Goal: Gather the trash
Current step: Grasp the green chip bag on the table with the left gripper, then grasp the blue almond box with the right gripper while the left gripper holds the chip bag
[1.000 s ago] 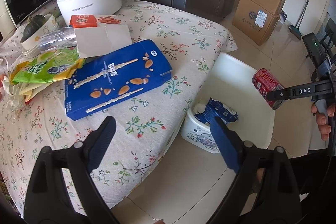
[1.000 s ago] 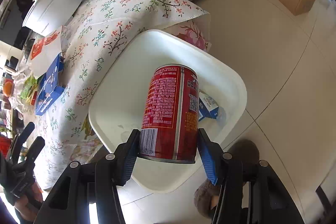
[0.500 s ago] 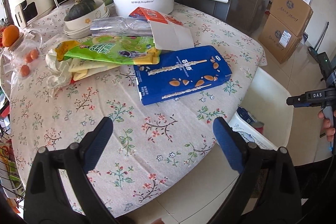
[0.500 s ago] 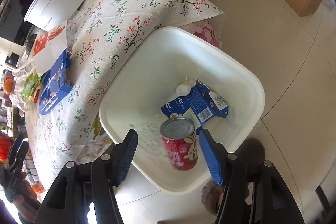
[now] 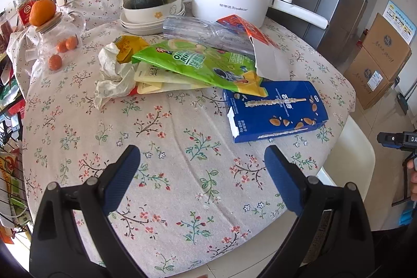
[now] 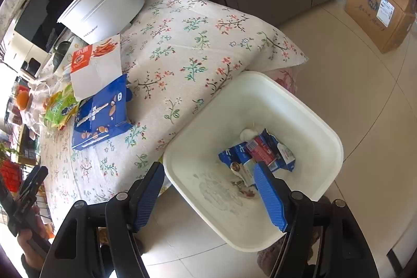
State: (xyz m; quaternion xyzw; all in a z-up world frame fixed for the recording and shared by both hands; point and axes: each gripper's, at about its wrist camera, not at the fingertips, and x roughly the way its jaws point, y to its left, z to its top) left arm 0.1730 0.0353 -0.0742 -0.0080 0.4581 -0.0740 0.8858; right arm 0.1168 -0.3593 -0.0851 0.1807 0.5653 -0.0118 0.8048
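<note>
The left gripper point(image 5: 200, 171) is spread wide and holds nothing. Past it on the table point(image 5: 166, 142) lies the blue box point(image 5: 276, 111), light cardboard that squashes easily, so pinching its thin long edges looks best. The right gripper point(image 6: 208, 189) has just been opening and is empty. Below it, the red can point(image 6: 260, 151) lies in the white bin point(image 6: 336, 147).

Matt floral cloth point(image 5: 161, 137) covers the table; glossy cardboard box point(image 5: 276, 111) at 3 o'clock; smooth white plastic bin point(image 6: 323, 132).
</note>
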